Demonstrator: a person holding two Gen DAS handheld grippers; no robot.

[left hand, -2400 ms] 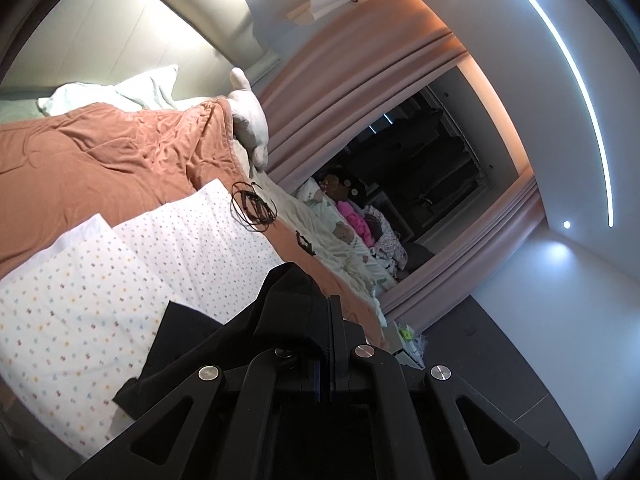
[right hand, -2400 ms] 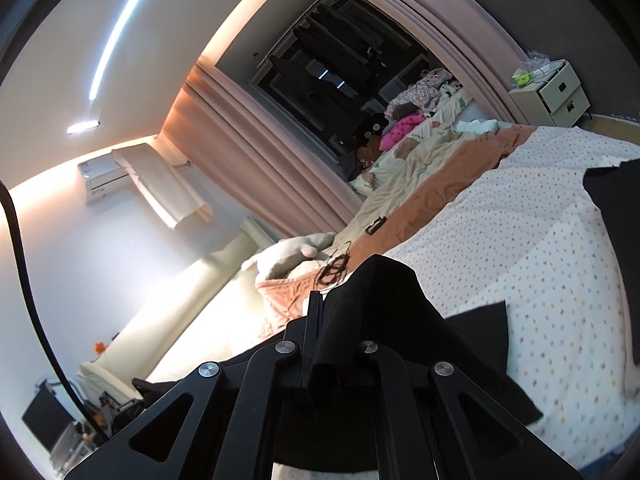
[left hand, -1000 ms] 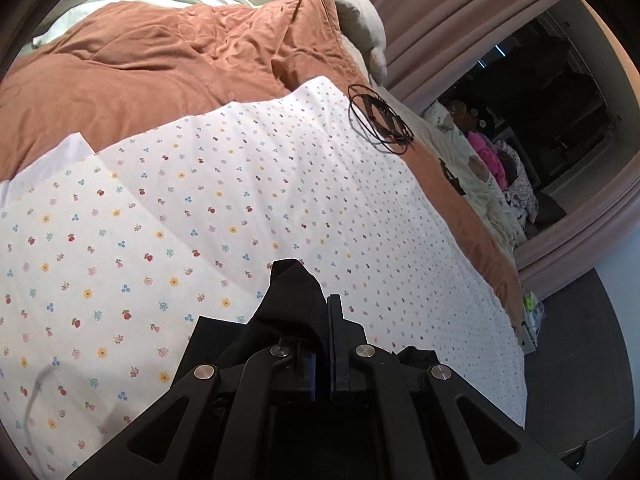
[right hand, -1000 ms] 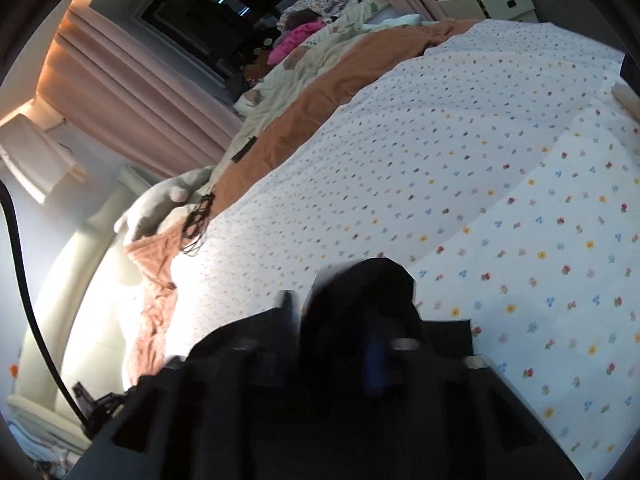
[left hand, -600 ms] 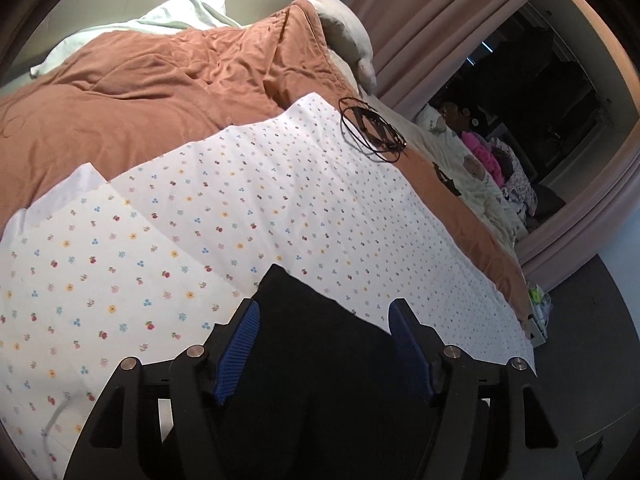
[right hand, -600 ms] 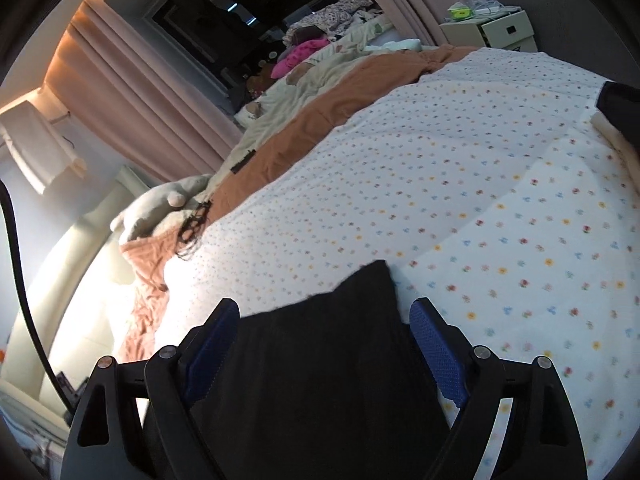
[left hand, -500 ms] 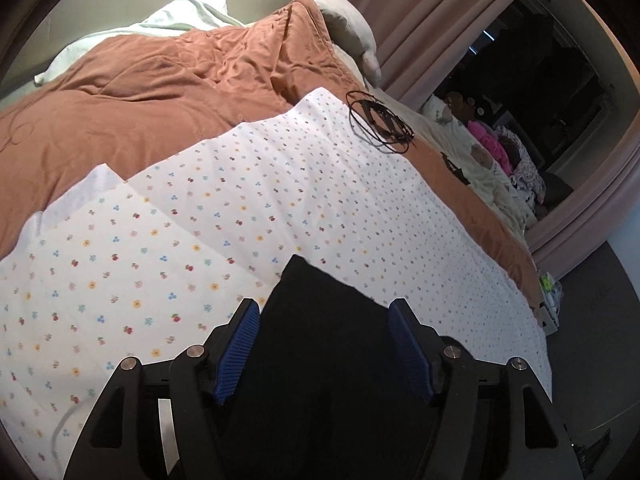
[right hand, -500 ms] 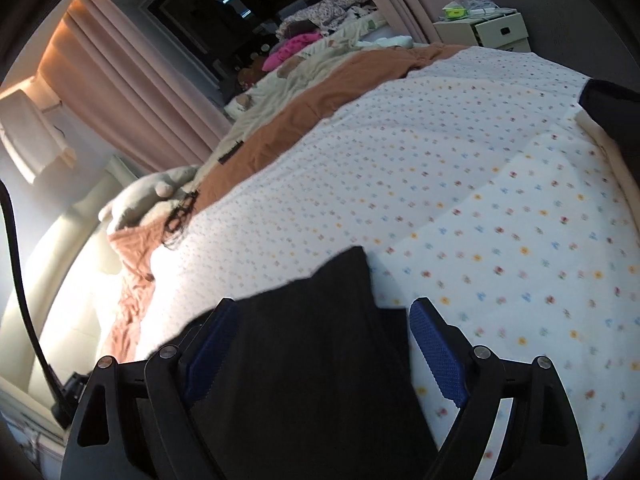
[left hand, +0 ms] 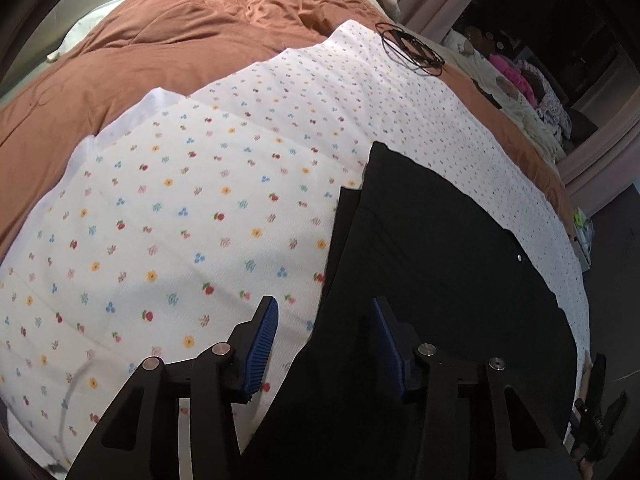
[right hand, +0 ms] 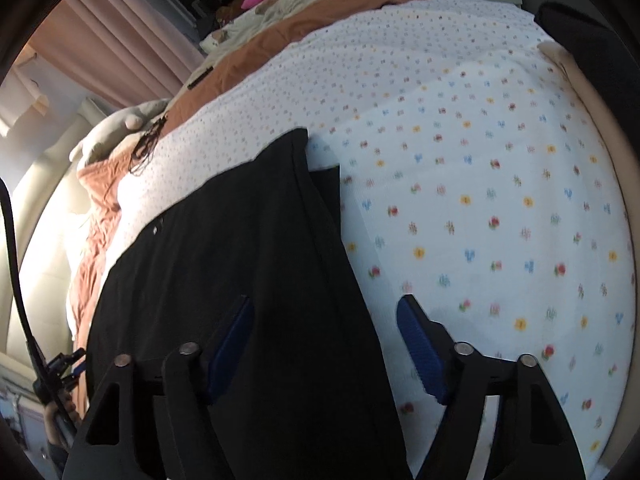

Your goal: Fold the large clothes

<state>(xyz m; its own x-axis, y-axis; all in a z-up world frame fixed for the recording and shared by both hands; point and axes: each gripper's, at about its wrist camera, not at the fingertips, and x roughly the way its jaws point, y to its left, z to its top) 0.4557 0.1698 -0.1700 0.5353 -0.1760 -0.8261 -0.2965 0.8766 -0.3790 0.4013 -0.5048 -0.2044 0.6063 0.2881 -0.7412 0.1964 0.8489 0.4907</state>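
Since 2.4 s ago both grippers have let go of the black garment; it was pinched and lifted then, now it lies flat and both have pulled back toward its near end.

Largest first: bed with white floral sheet (left hand: 192, 208) fills both views; rust-brown duvet (left hand: 192, 36) at 11 o'clock in the left view.

Black garment (left hand: 432, 264) lies flat on the sheet, folded lengthwise with a lower layer showing along one edge. It runs from 6 toward 12–1 o'clock in the left view, and from 6–7 toward 12 in the right view (right hand: 240, 248).

Left gripper (left hand: 324, 344): jaws wide, nothing held; garment's left edge lies between the blue pads.

Right gripper (right hand: 324, 344): jaws wide, empty, straddling the garment's right edge.

Coiled black cable (left hand: 412, 50) on the sheet at 1 o'clock, well apart from the garment.
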